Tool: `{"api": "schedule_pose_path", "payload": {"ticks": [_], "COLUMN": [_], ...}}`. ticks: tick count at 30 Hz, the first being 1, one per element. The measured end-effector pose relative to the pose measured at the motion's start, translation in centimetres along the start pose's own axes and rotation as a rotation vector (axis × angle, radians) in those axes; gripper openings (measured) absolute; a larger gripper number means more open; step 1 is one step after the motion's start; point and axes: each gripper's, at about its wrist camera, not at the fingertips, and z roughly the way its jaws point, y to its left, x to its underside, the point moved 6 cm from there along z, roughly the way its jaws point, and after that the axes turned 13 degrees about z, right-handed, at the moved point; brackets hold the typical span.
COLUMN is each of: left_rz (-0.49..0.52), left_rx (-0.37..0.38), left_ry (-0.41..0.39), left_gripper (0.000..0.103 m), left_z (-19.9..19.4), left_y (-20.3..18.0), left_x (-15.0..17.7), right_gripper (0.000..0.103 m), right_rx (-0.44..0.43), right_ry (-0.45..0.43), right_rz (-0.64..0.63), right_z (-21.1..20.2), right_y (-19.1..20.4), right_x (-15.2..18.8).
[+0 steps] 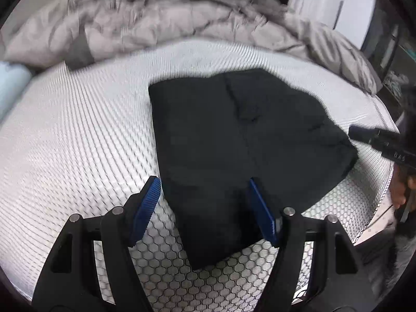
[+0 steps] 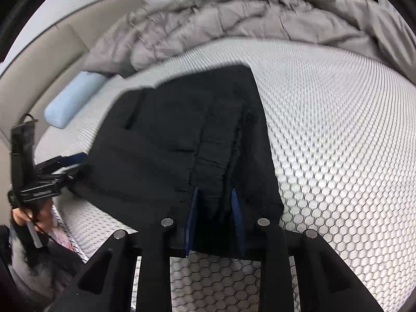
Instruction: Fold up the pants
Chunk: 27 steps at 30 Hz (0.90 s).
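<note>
Mattress [image 1: 78, 135] bare around pants [image 1: 234, 135]; duvet [image 1: 156, 20] behind.

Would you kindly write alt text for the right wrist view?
The right gripper pinches an edge of black pants spread on a white honeycomb mattress. A grey duvet lies behind, and the left gripper is at the far left.

The pants [image 1: 234, 140] are plain black; the mattress [image 1: 78, 135] is white with a dark honeycomb pattern; the rumpled duvet [image 1: 145, 26] is taupe-grey; the bolster pillow [image 2: 72, 98] is pale blue; the left hand-held gripper [image 1: 204, 208] is black with ribbed blue pads [image 1: 148, 205].
</note>
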Motion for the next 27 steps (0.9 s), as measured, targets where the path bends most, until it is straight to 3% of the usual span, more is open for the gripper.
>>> {"api": "schedule_pose_path", "payload": {"ticks": [2, 4, 8, 12, 17, 20, 23, 27], "left_rz": [0.061, 0.112, 0.240, 0.291, 0.254, 0.242, 0.200, 0.133], "left_rx": [0.021, 0.069, 0.142, 0.161, 0.152, 0.118, 0.093, 0.059], "left_ry": [-0.075, -0.102, -0.024, -0.013, -0.010, -0.002, 0.009, -0.027], "left_gripper": [0.070, 0.070, 0.070, 0.070, 0.071, 0.072, 0.072, 0.072], "left_z": [-1.1, -0.7, 3.2, 4.7, 3.7, 3.5, 3.4, 3.3], "left_y": [-1.3, -2.8, -5.7, -5.8, -4.3, -4.2, -3.6, -3.2], "left_x": [-0.7, -1.0, -0.9, 0.1, 1.2, 1.3, 0.4, -1.0], "right_gripper": [0.028, 0.028, 0.028, 0.028, 0.027, 0.030, 0.042, 0.050], "right_rx": [0.022, -0.032, -0.105, -0.047, 0.149, 0.102, 0.096, 0.065], "right_ry": [-0.116, -0.187, -0.080, 0.059, -0.007, -0.013, -0.043, -0.100], "right_rz": [-0.078, -0.149, -0.200, -0.328, -0.356, -0.324, -0.312, -0.269], "right_z": [-2.3, -3.6, 0.7, 7.0, 5.0, 3.1, 2.2, 3.0], "right_y": [1.5, 3.9, 7.7, 9.6, 5.6, 4.4, 4.9, 6.7], "right_x": [-0.6, -0.7, 0.1, 1.7, 1.3, 1.2, 0.8, -0.8]}}
